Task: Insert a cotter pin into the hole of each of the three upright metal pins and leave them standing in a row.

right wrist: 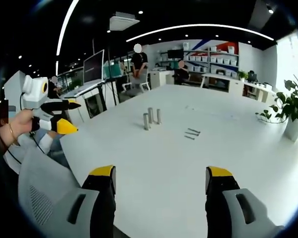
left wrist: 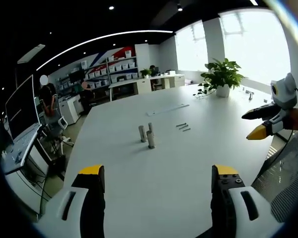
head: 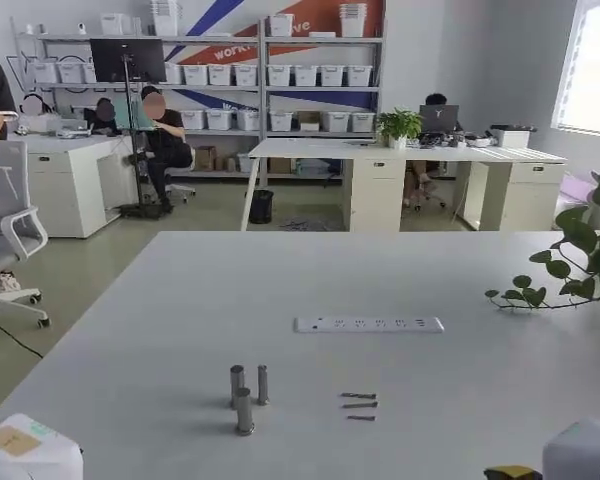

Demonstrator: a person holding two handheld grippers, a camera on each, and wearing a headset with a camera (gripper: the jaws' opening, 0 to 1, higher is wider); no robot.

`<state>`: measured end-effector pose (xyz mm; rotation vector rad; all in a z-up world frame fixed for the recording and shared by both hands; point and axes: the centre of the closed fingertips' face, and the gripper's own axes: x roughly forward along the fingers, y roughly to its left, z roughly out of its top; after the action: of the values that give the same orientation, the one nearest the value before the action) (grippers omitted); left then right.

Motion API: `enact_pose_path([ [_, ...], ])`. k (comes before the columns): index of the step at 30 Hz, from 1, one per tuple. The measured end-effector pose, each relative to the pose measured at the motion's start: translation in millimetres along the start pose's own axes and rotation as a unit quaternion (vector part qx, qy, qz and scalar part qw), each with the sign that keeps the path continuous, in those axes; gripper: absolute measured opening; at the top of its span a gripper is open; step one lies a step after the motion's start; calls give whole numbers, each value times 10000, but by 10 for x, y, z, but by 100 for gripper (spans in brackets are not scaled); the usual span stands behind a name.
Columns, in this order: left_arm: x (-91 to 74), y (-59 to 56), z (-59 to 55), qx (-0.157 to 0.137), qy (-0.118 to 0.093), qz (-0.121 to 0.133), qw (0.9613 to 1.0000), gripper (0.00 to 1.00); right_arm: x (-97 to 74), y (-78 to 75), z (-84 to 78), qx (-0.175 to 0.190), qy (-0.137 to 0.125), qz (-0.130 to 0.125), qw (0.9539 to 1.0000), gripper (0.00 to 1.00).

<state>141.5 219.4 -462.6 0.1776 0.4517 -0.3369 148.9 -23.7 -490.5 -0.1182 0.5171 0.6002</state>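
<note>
Power strip [head: 369, 324], leafy plant [head: 580, 265]: on white table [head: 180, 300], beyond the work.
Three metal pins [head: 245, 395]: upright, clustered, well ahead of the fingers.
Cotter pins [head: 360, 405]: lying just right of them.
Left gripper [left wrist: 158, 171], right gripper [right wrist: 161, 172]: jaws wide, holding nothing.

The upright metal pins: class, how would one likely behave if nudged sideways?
The metal pins stand tall and narrow, so one probably tips easily. Being round, it would likely roll on the smooth table once down. Shiny metal suggests it is stiff and fairly heavy for its size.
</note>
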Motion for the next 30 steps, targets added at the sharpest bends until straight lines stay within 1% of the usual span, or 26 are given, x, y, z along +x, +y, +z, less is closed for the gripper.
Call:
enact_pose_path([
  [2, -20, -2, 11, -6, -34, -10, 10000, 89, -19, 5, 9, -15, -37, -22, 10000, 71],
  [5, -47, 2, 32, 8, -75, -11, 10000, 89, -29, 22, 12, -5, -22, -26, 10000, 69],
  [9, -82, 24, 31, 46, -60, 28, 10000, 89, -40, 50, 21, -35, -33, -39, 10000, 68],
  [14, -98, 18, 14, 33, -33, 28, 10000, 89, -22, 76, 7, -92, 32, -18, 10000, 69],
  [17, -82, 10, -2, 15, 20, 22, 10000, 88, -24, 76, -36, -171, 132, -49, 9998, 72],
  [18, -70, 9, -5, 5, 45, 19, 10000, 88, -27, 78, -43, -200, 133, -43, 9997, 72],
  [23, -54, -1, 22, 30, 28, 6, 10000, 88, -26, 40, -38, -214, 92, -83, 9997, 75],
  [27, -39, 5, 19, -16, 32, -6, 10000, 88, -27, 32, -25, -305, 112, -93, 9994, 78],
  [30, -37, 16, -9, 9, 107, -14, 9999, 88, -39, 7, -5, -295, 106, -116, 9994, 80],
])
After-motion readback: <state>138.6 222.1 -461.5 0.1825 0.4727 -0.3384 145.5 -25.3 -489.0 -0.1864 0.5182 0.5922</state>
